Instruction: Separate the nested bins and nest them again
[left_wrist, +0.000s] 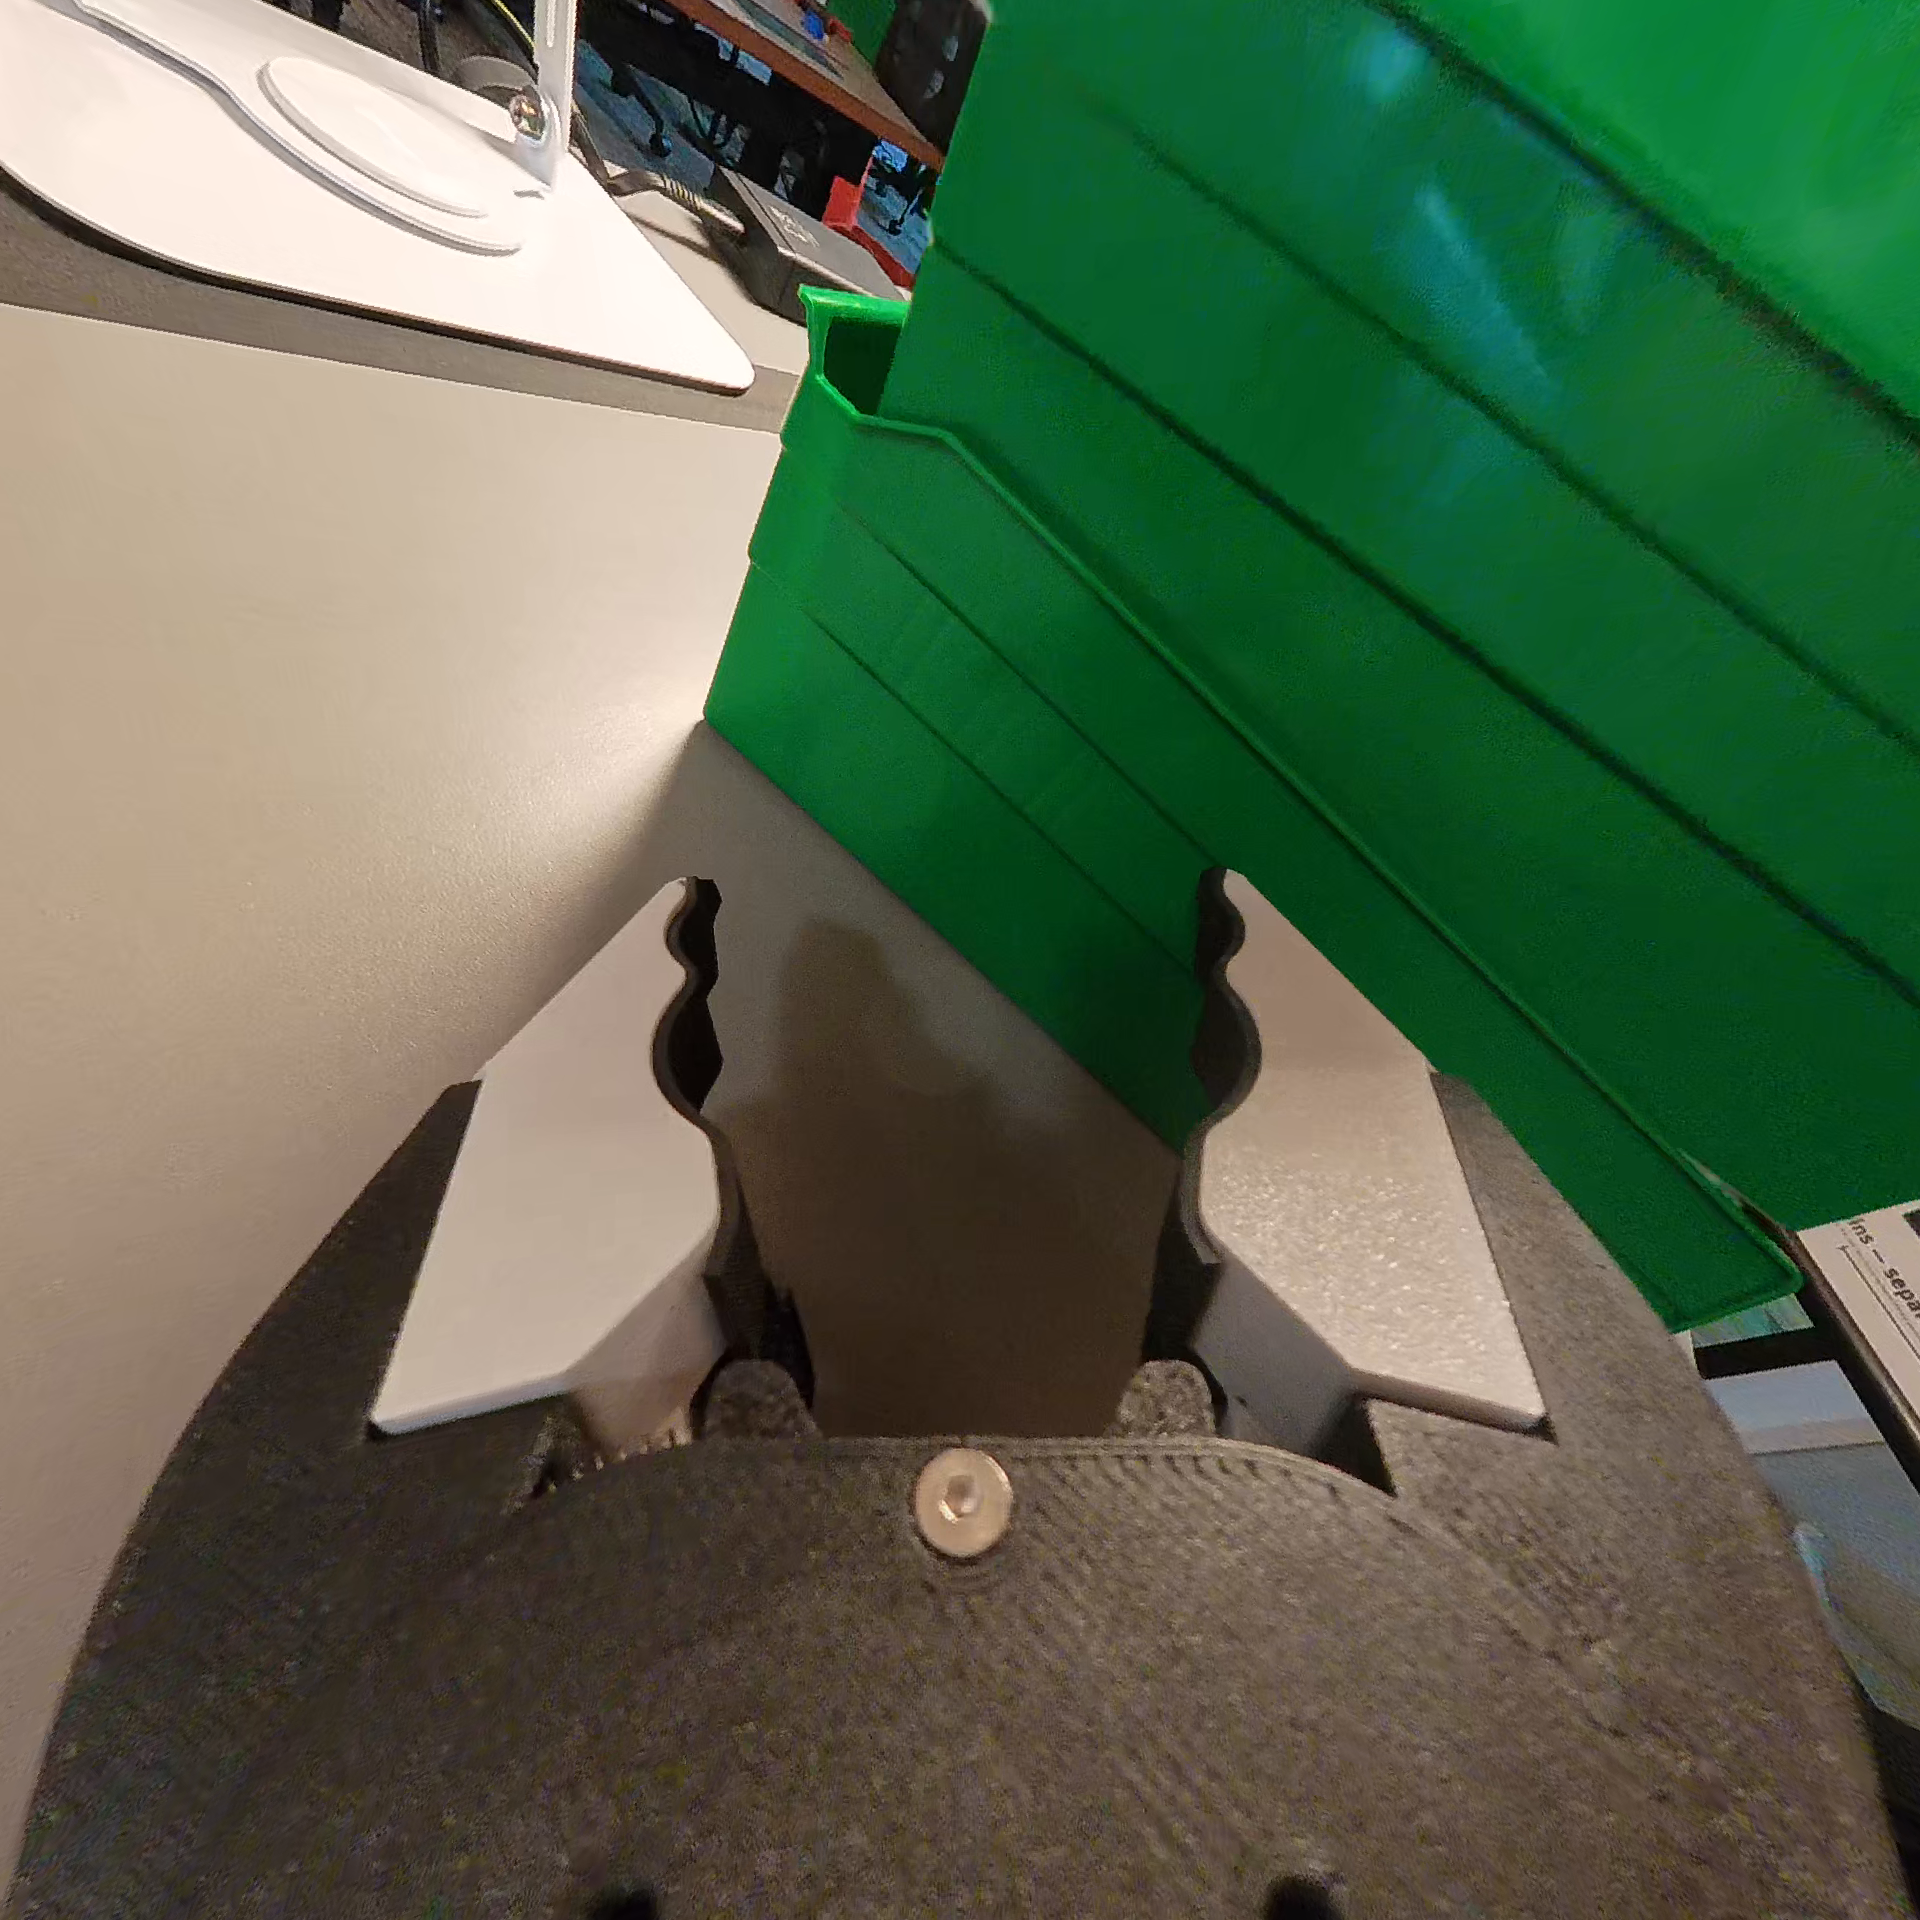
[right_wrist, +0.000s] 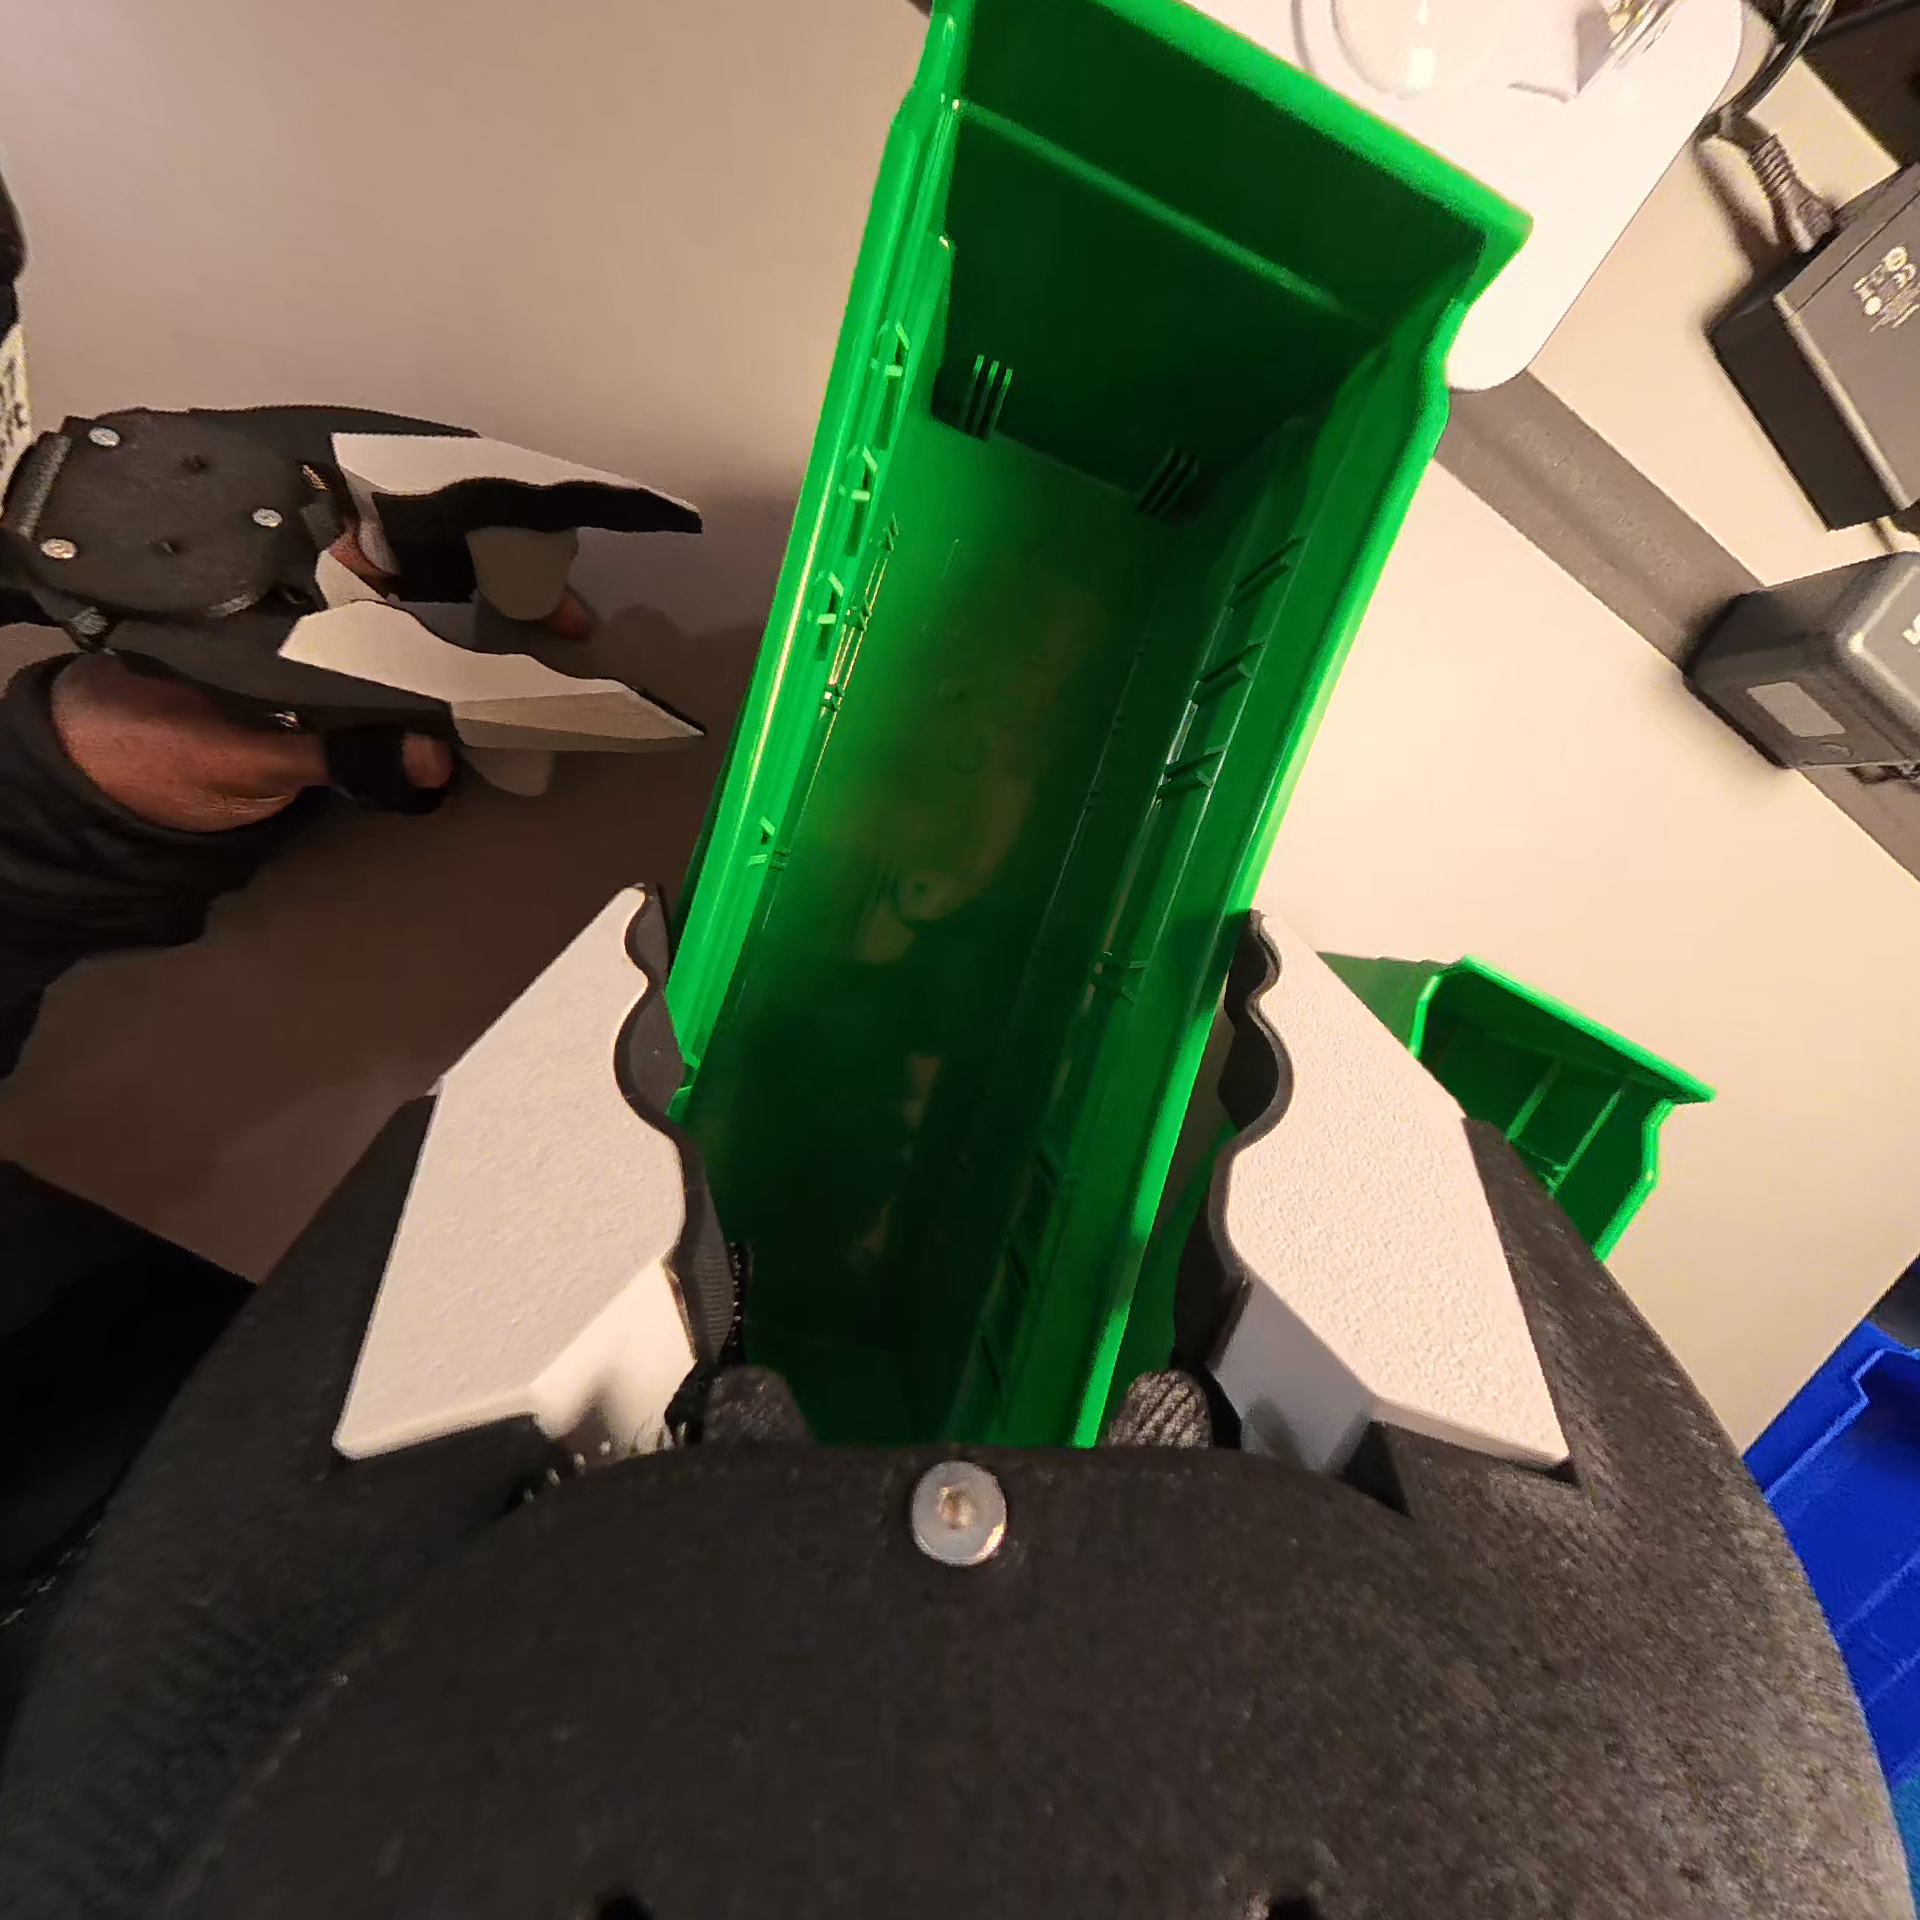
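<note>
Bare table lies open left of the green bin; black boxes crowd its right.

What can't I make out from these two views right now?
- Lower bin: right wrist view, mostly hidden behind the right fingers.
- Upper bin: left wrist view, blurred and cut off by the top and right edges.
- Sheet: left wrist view, cut off at the right edge.
- Blue bin: right wrist view, only a corner shows.

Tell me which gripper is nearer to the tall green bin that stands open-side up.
Right. The right gripper has its jaws around the green bin, one on each long wall. The left gripper is off to the bin's side, jaws open, holding nothing.
</note>
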